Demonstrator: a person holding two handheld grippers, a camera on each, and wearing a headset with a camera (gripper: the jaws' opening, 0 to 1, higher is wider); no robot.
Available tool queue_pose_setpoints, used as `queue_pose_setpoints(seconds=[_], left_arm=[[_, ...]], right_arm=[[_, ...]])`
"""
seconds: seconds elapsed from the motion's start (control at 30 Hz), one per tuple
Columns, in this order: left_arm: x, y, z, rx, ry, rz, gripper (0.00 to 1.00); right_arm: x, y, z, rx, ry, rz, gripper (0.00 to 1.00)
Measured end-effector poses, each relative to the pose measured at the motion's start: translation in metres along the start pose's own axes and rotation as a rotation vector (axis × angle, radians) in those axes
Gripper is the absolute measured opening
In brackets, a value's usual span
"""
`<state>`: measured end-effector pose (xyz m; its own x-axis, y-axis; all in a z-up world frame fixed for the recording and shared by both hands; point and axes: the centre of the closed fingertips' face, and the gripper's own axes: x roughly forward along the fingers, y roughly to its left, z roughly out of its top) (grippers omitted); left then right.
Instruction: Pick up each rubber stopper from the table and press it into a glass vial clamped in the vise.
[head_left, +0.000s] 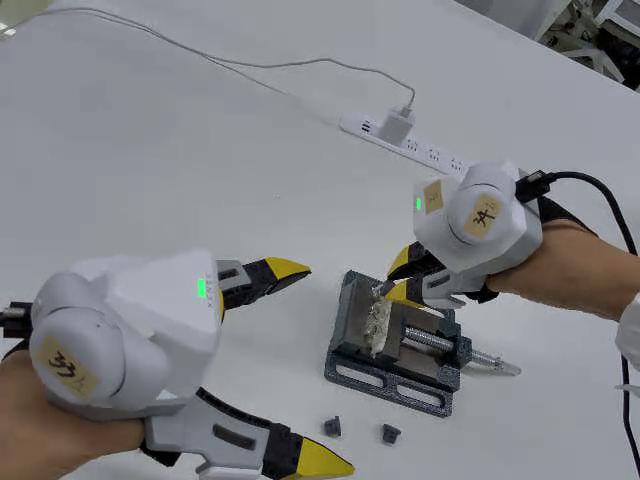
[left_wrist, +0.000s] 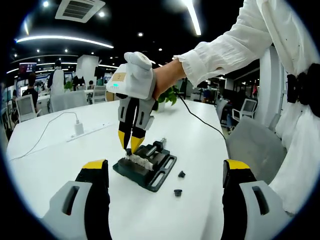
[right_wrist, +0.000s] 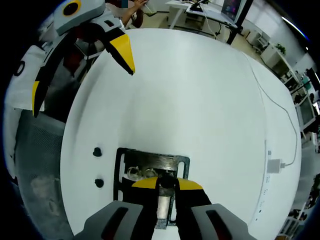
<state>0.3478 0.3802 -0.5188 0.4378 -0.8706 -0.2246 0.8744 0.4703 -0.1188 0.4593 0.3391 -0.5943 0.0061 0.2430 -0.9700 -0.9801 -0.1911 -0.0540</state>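
A dark vise stands on the white table and clamps clear glass vials. My right gripper hangs just over the vials, shut on a small dark rubber stopper. It also appears in the left gripper view, tips down over the vise. Two more stoppers lie on the table in front of the vise. My left gripper is held wide open and empty, to the left of the vise and apart from it.
A white power strip with a plugged charger and its thin cable lies at the back of the table. A black cable runs from the right gripper. The vise's screw handle sticks out to the right.
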Motion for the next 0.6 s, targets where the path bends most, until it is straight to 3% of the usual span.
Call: queue_pose_setpoints(seconds=[0.17, 0.37, 0.6], left_arm=[[0.000, 0.000, 0.000, -0.002, 0.001, 0.000, 0.94], [0.001, 0.000, 0.000, -0.003, -0.002, 0.001, 0.94], [0.003, -0.002, 0.000, -0.005, 0.000, -0.003, 0.93]], right_arm=[[-0.009, 0.000, 0.004, 0.014, -0.030, 0.002, 0.10], [-0.019, -0.003, 0.002, 0.031, -0.060, -0.011, 0.04], [-0.016, -0.001, -0.003, 0.045, -0.062, 0.000, 0.01]])
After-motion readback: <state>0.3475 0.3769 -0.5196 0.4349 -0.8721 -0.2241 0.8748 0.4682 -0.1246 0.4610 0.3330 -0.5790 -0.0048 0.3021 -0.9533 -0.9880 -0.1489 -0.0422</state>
